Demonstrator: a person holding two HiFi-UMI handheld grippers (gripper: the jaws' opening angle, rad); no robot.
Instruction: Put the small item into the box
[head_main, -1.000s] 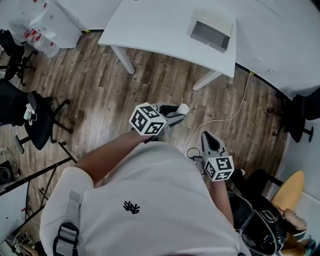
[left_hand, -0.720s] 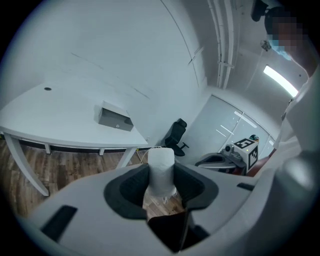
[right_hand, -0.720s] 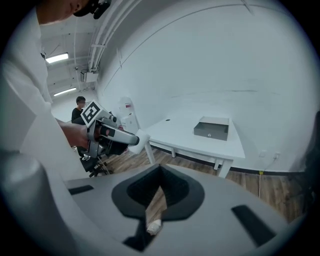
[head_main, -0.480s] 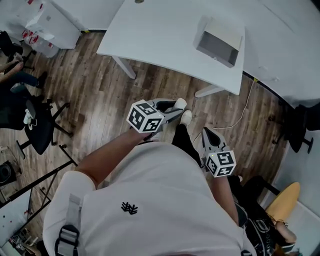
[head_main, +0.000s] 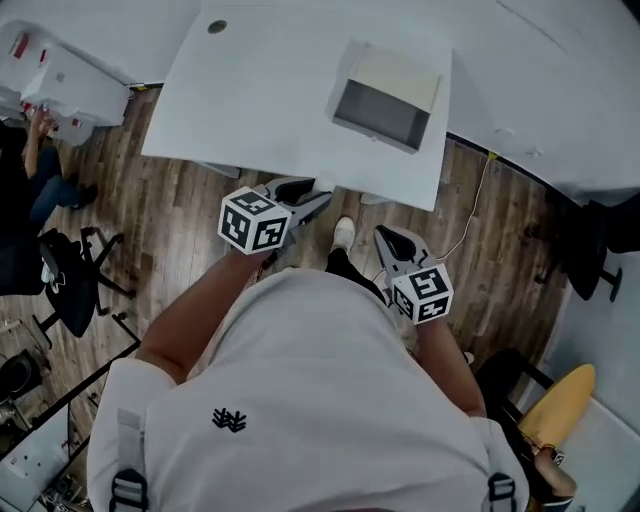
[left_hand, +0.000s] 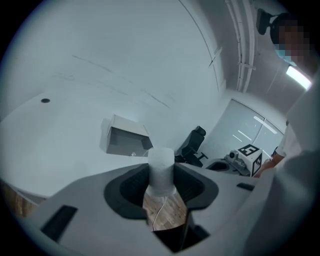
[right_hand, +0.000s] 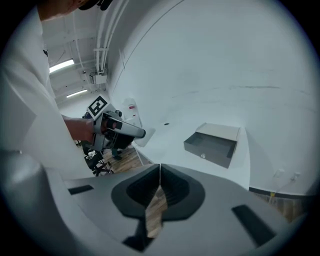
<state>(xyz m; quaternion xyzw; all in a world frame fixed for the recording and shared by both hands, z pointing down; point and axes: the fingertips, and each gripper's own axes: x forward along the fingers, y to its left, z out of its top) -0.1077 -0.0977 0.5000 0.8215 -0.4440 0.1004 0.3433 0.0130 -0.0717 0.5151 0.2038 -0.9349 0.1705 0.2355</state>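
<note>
A small white cylinder (left_hand: 161, 161) stands upright between the pads of my left gripper (left_hand: 160, 176), which is shut on it. In the head view the left gripper (head_main: 303, 197) hangs over the near edge of the white table (head_main: 250, 110). The open grey box (head_main: 385, 95) lies on the table ahead and to the right; it also shows as the box (left_hand: 127, 140) and the box (right_hand: 212, 142) in the gripper views. My right gripper (head_main: 392, 243) is lower, over the wooden floor, its jaws shut with nothing between them (right_hand: 160, 169).
A cable (head_main: 470, 215) trails across the wooden floor right of the table. Black office chairs (head_main: 65, 280) stand at the left, where a seated person's legs (head_main: 50, 185) show. A yellow chair (head_main: 560, 400) is at the lower right. White cartons (head_main: 60, 85) sit at the far left.
The view has moved forward: the table and box have come closer and lower in the frame. Both grippers came along, and the left one now reaches the table's edge, still holding the cylinder.
</note>
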